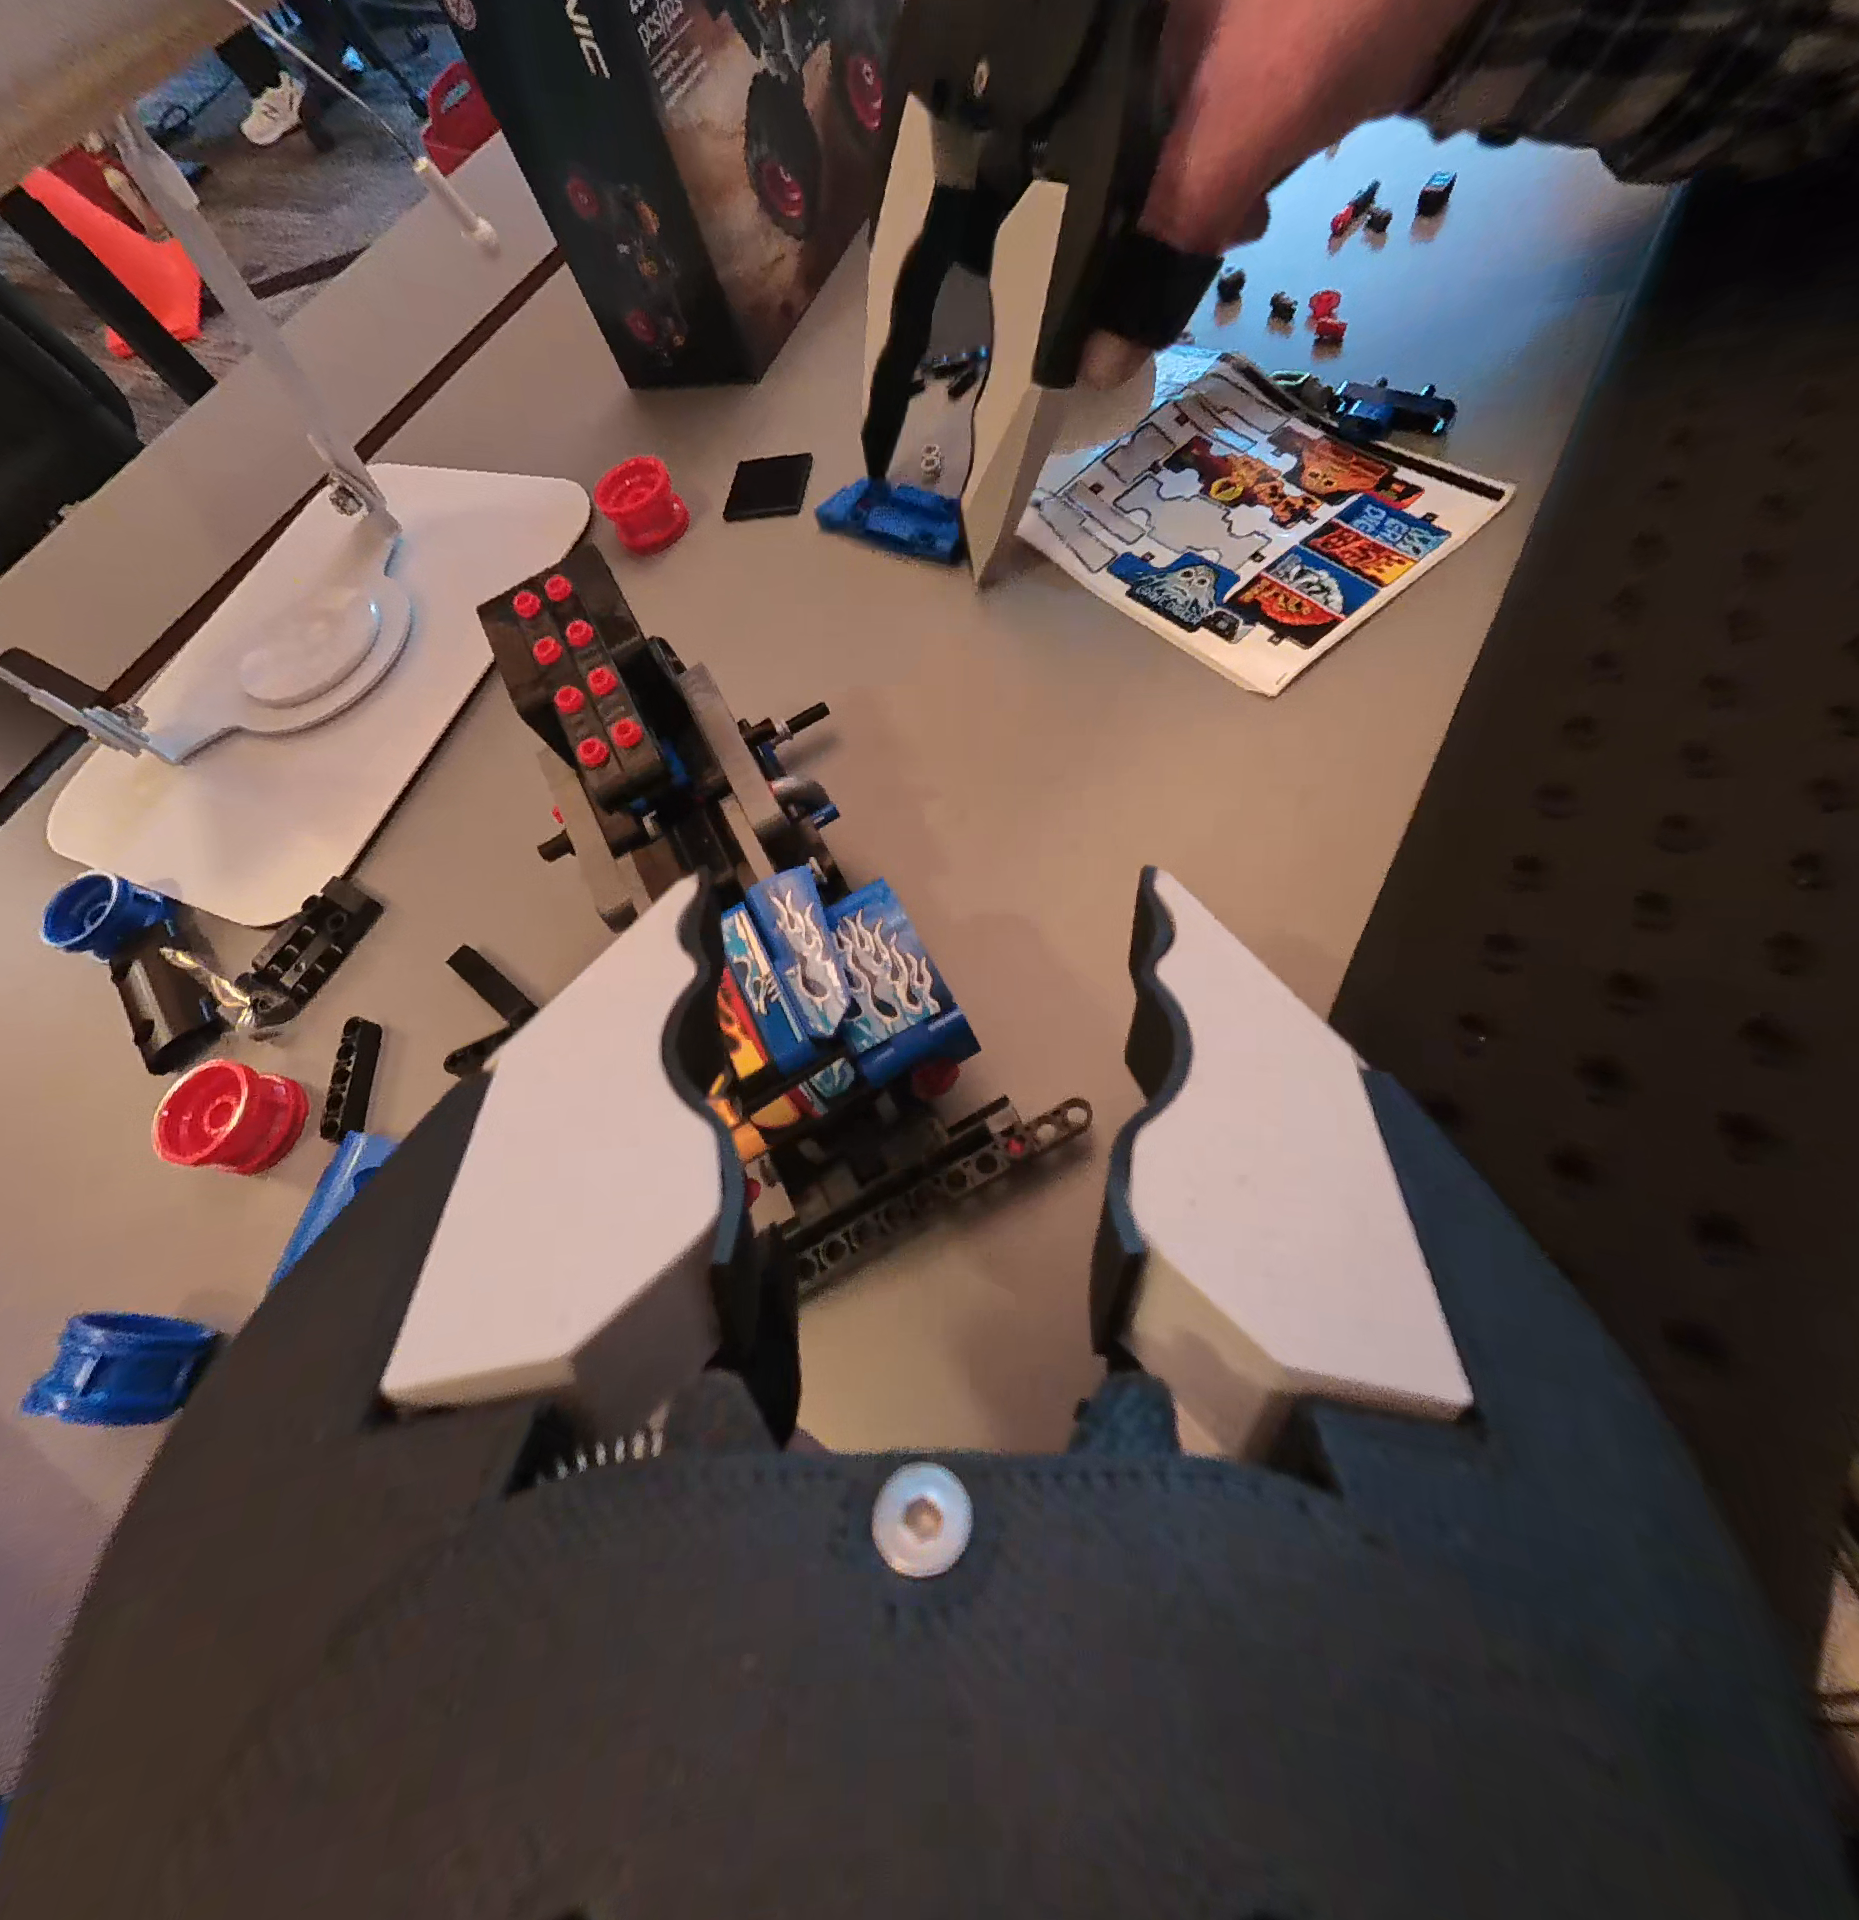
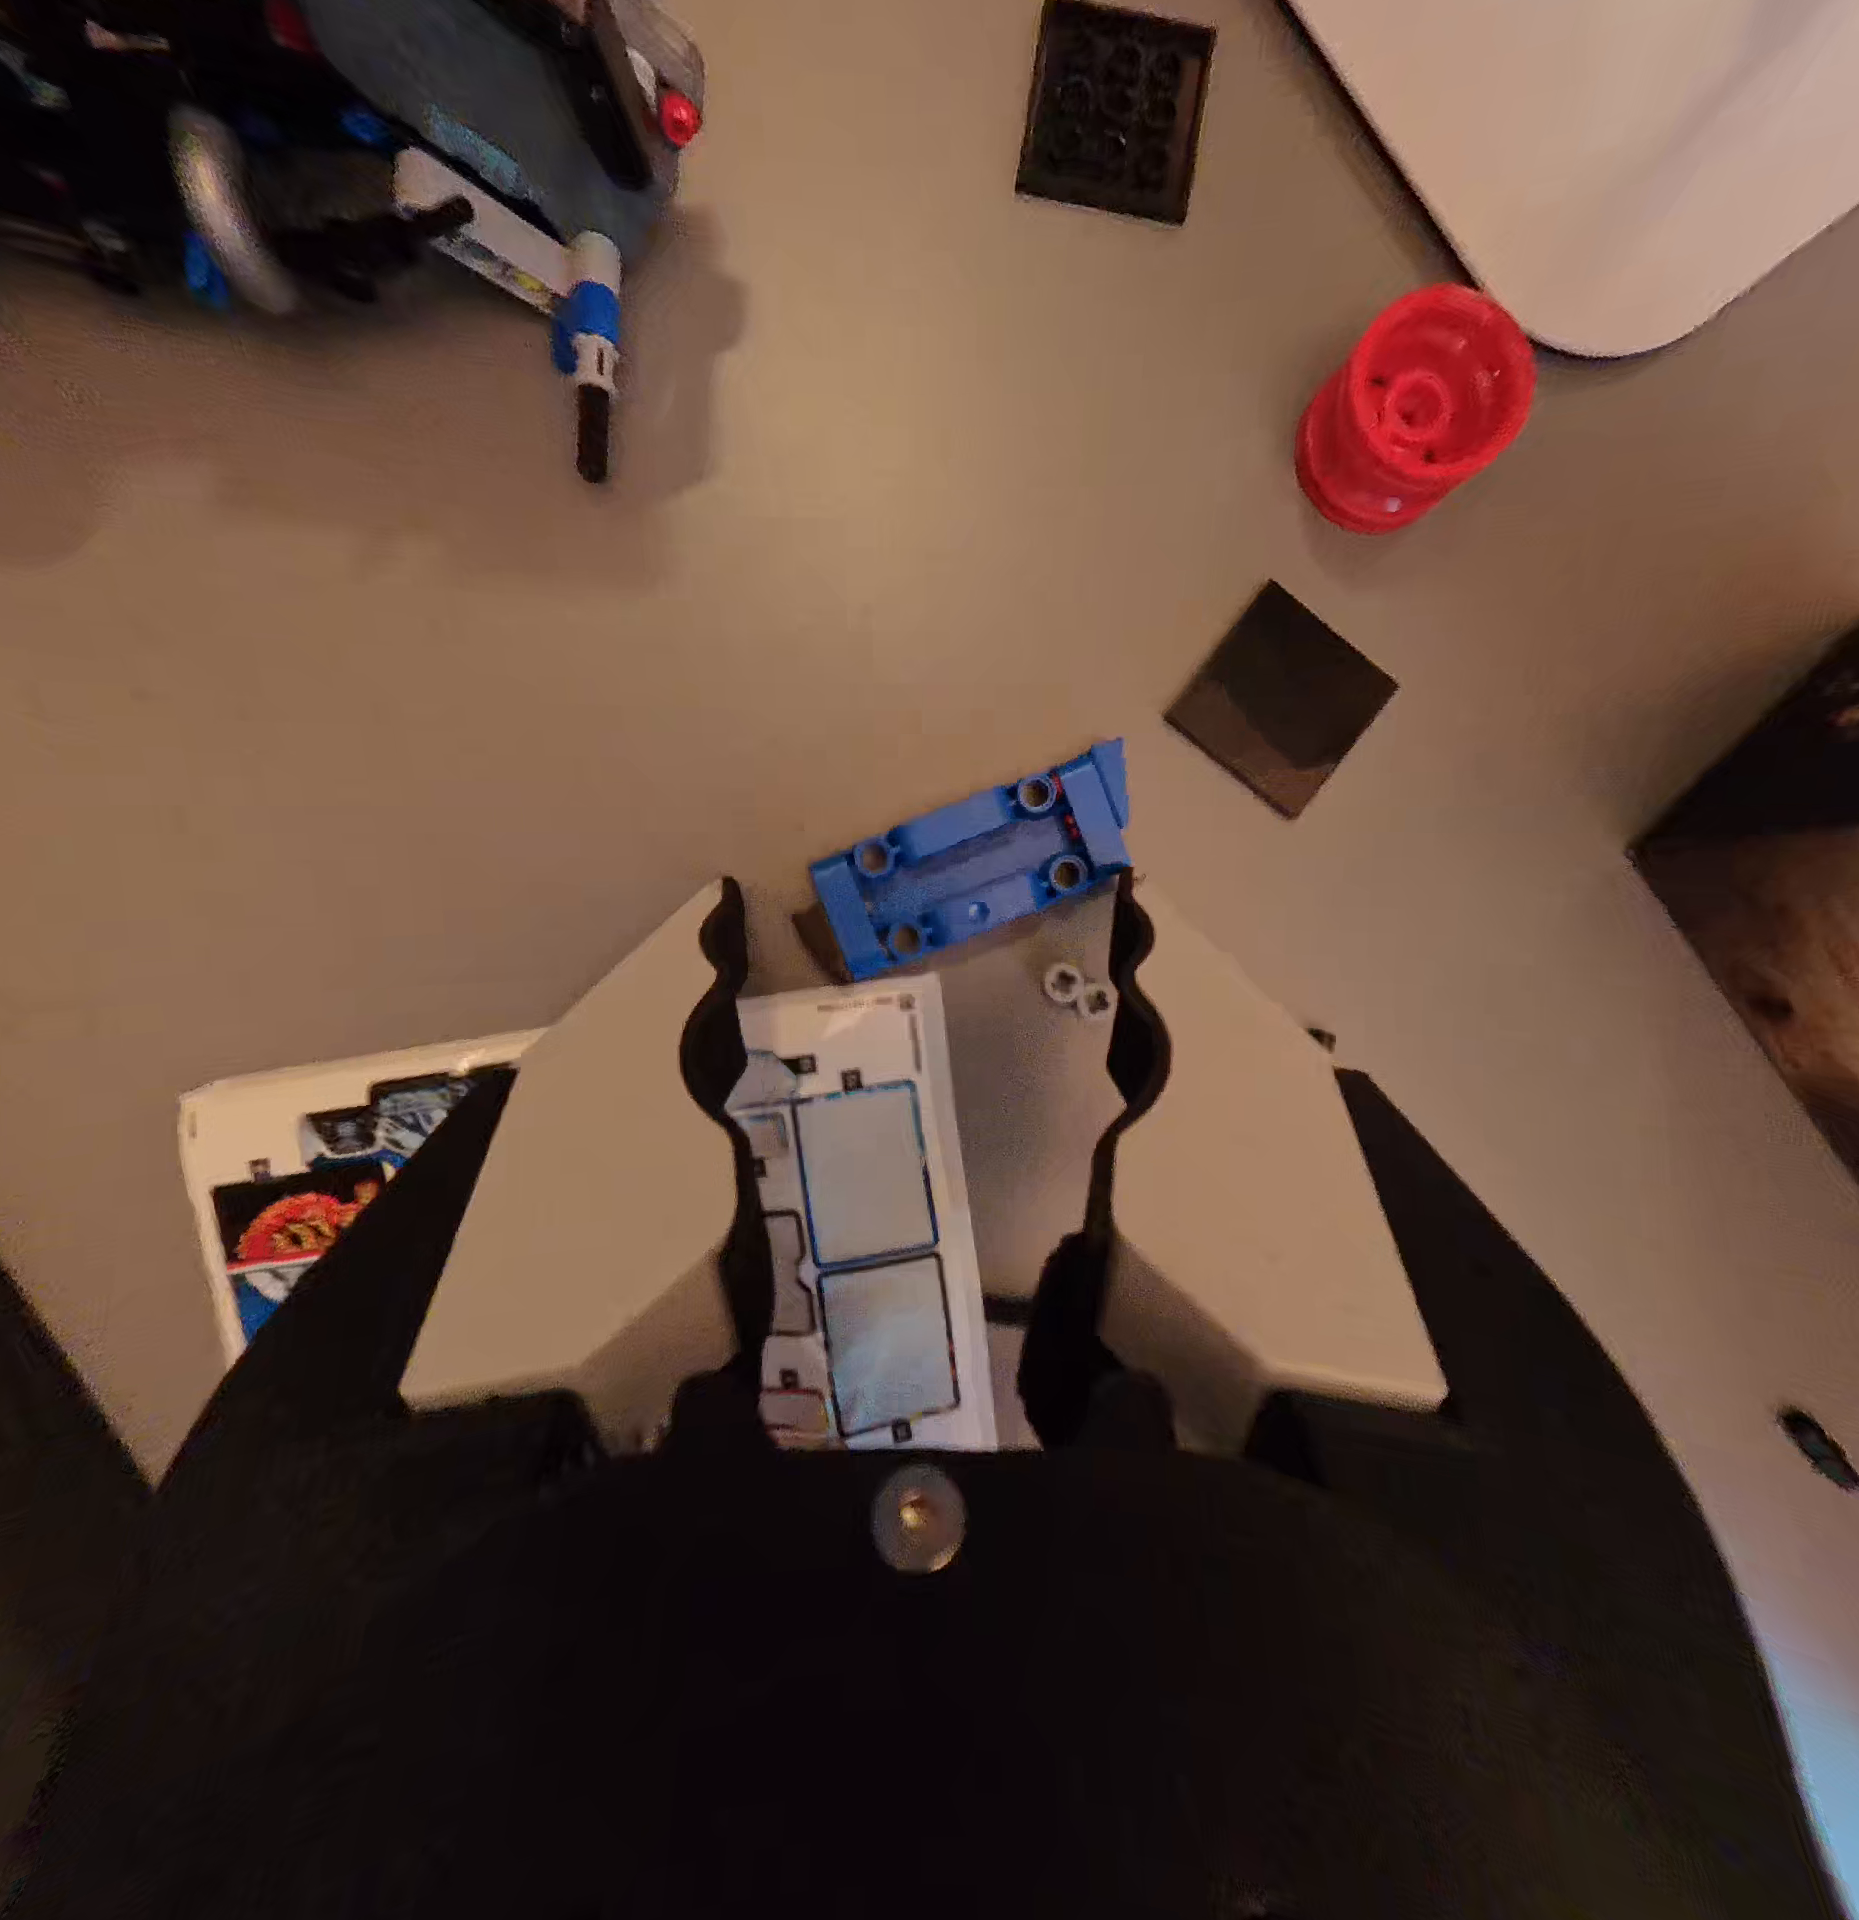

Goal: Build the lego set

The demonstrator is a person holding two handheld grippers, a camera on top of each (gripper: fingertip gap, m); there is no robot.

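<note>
Lego model [image 1: 696, 831], partly built, black with red pins and blue flame-printed panels, lies at the table's [image 1: 1060, 727] centre. Left gripper [image 1: 920, 935] hovers over the model's near end, fingers spread wide, holding nothing. Beyond the model, right gripper [image 2: 925, 894] points down with fingers wide apart and empty, tips just beside a blue panel [image 2: 972, 857] and above the sticker sheet [image 1: 1268, 520]. A red wheel [image 2: 1413, 410] and black tile [image 2: 1280, 698] lie past the panel; the box [image 1: 676, 187] stands behind the model.

Grey table [image 1: 1060, 748]: half-built model [image 1: 759, 935], sticker sheet [image 1: 1268, 520], red wheels [image 1: 641, 503], box [image 1: 686, 177].
</note>
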